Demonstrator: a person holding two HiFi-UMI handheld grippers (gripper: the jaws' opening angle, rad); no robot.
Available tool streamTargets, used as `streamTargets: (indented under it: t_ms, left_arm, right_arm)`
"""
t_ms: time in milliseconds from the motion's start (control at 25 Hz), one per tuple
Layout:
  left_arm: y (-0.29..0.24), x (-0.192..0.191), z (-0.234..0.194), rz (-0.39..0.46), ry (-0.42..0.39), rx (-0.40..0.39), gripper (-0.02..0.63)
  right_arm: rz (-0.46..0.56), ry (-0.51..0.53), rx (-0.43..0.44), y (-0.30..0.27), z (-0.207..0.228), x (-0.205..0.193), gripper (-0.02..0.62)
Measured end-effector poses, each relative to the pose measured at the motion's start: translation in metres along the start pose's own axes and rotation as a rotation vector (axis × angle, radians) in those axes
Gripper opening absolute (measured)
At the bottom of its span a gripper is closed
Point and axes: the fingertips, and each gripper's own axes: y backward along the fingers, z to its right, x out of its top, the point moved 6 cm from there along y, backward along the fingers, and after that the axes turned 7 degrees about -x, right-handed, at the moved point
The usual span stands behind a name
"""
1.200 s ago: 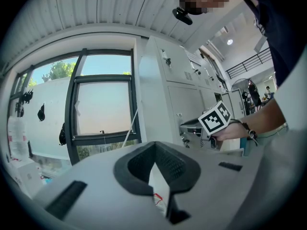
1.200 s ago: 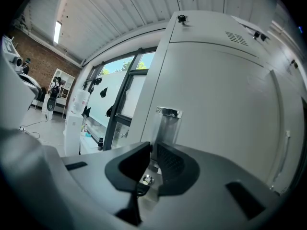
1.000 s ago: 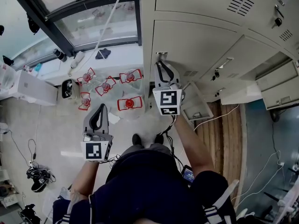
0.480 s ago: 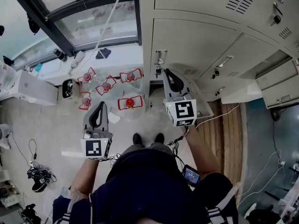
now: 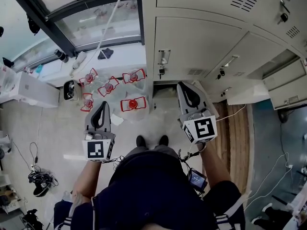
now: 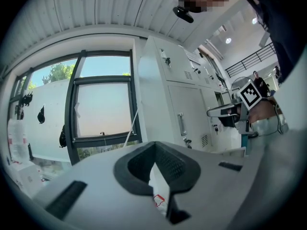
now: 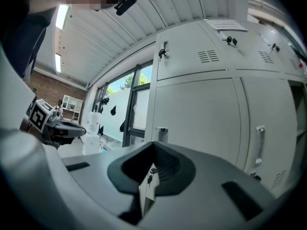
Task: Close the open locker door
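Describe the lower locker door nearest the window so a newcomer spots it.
Start at the window, then the beige lockers beside it. Take the lower door in the column beside the window frame, shut, handle and key on its window-side edge. Its neighbours stand further from the glass.

**Both grippers shut, held short of the lockers**

The left grey plastic two-jaw gripper is level with the foot of the cream metal locker bank and well off to its left. Its black-lined jaws meet tip to tip with nothing between them. The right grey plastic two-jaw gripper points at the locker bank's lower front, near it but apart, its jaws pressed together and empty. The bare left forearm reaches straight forward. The bare right forearm angles in from the right.
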Motion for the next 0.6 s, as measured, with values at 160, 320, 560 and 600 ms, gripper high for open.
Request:
streamTargets:
  t_ms: [160, 320, 560, 600]
  left_arm:
    - [0.002, 0.001, -0.001, 0.011, 0.007, 0.009, 0.003]
    - [0.006, 0.001, -0.002, 0.016, 0.013, 0.017, 0.003]
    - [0.016, -0.011, -0.005, -0.019, -0.035, 0.020, 0.003]
    - [0.016, -0.011, -0.004, -0.017, -0.038, 0.019, 0.003]
  right_arm:
    - [-0.002, 0.023, -0.018, 0.021, 0.005, 0.001, 0.000]
    - [-0.014, 0.048, -0.068, 0.043, 0.010, -0.001, 0.000]
    - [-0.025, 0.077, -0.141, 0.071, 0.016, -0.004, 0.002]
    - [-0.028, 0.077, -0.148, 0.075, 0.016, -0.004, 0.002]
